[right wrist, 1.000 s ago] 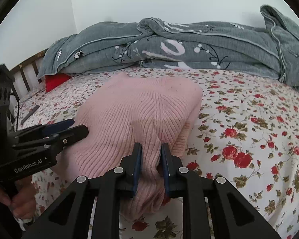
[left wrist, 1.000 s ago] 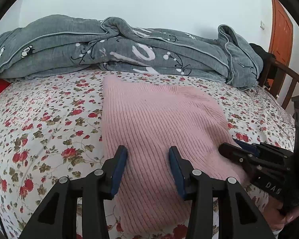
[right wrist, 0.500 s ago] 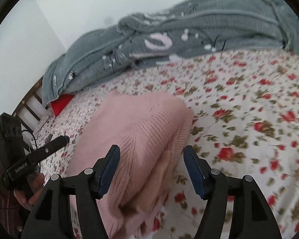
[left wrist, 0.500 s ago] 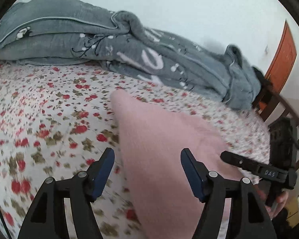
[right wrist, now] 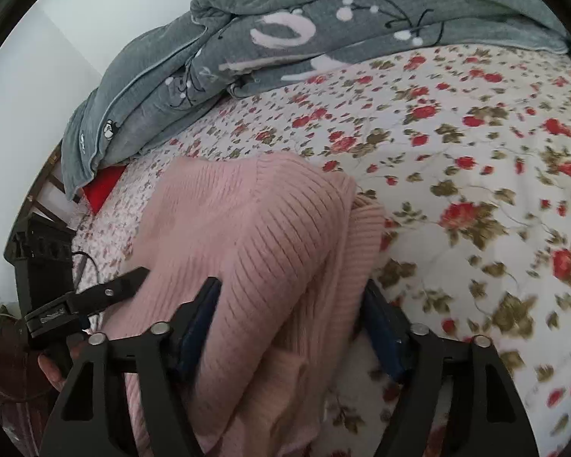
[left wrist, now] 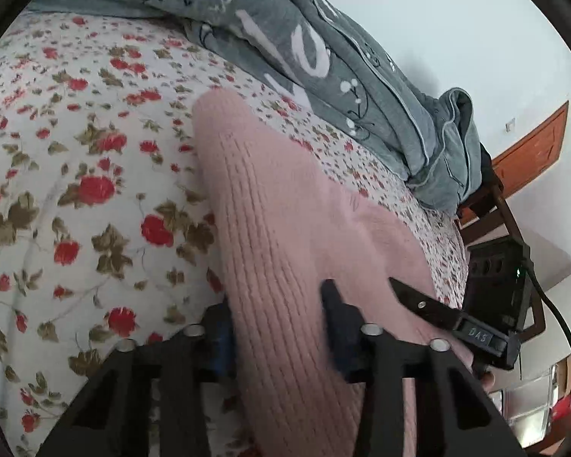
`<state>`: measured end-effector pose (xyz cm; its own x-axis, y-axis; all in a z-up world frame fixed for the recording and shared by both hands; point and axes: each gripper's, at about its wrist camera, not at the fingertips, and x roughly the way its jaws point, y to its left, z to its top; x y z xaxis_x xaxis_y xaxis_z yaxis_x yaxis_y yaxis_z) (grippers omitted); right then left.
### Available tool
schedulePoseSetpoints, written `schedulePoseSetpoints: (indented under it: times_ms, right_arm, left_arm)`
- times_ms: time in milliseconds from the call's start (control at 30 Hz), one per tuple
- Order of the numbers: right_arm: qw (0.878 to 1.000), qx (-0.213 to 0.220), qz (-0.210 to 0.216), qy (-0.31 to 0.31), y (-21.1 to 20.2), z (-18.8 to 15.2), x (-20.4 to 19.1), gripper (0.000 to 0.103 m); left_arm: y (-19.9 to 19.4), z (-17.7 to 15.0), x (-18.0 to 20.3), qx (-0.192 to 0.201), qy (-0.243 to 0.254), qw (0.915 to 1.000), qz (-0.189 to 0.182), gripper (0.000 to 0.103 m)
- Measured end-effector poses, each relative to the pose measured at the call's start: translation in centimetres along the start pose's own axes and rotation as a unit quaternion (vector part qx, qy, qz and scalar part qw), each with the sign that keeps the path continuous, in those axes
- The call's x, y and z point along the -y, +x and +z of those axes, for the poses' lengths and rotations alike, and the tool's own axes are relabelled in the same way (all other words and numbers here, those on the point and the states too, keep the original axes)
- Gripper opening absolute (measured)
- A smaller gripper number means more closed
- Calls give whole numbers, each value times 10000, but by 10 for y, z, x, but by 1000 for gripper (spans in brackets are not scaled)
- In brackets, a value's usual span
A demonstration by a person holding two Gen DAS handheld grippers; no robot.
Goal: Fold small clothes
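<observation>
Left wrist view: the left gripper (left wrist: 278, 327) rises from 6 o'clock with its jaws spread wide, one on each side of the near edge of the pink ribbed sweater (left wrist: 285, 221). The knit fills the gap between them, and neither pad visibly presses it; the picture is blurred there. The sweater lies folded on the floral bedsheet (left wrist: 76, 152), running from the centre down to 6 o'clock, with its far corner towards 12 o'clock. A grey quilt (left wrist: 323, 57) is heaped along the far side of the bed from 11 to 2 o'clock. At 4 o'clock the right gripper (left wrist: 411, 293) reaches onto the sweater's right edge; its jaws cannot be judged from here. An orange-brown door (left wrist: 529, 144) shows at 2 o'clock.

Right wrist view: the right gripper (right wrist: 289, 323) comes up from 6 o'clock, jaws wide apart and straddling the sweater's (right wrist: 247, 251) doubled near corner without clamping it. The sweater covers the lower left, from the centre to 7 o'clock, on the bedsheet (right wrist: 476, 152) that spreads out to 3 o'clock. The quilt (right wrist: 247, 49) lies from 10 to 1 o'clock, with a red item (right wrist: 102, 190) under its end at 9 o'clock. The left gripper (right wrist: 133, 278) enters at 8 o'clock, tip touching the sweater's left edge.
</observation>
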<state>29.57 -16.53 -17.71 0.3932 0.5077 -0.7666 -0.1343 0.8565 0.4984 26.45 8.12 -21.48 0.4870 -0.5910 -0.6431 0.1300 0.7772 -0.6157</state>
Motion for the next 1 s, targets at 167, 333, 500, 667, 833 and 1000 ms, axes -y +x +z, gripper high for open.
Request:
schedulePoseSetpoints:
  times_ms: [167, 333, 500, 667, 833, 1000]
  right_arm:
    - [9986, 407, 272, -196, -21, 5, -10, 26]
    - [9944, 925, 166, -489, -52, 19, -15, 26]
    - [9987, 299, -374, -144, -17, 14, 18, 44]
    - [9905, 690, -933, -732, -53, 25, -1, 47]
    - [9749, 1202, -1144, -1482, -63, 46, -30, 47]
    - [9784, 648, -1257, -1507, -11, 59, -16, 17]
  left_arm:
    - [-14, 14, 44, 342, 695, 9967, 260, 31]
    - [3, 33, 51, 275, 733, 9965, 295, 33]
    - [26, 26, 46, 198, 840, 9917, 955, 45]
    - [-11, 32, 73, 674, 1624, 9766, 1237, 57]
    - [-9, 66, 91, 1157, 2114, 9634, 1173, 60]
    - [48, 82, 59, 740, 2337, 9579, 1496, 33]
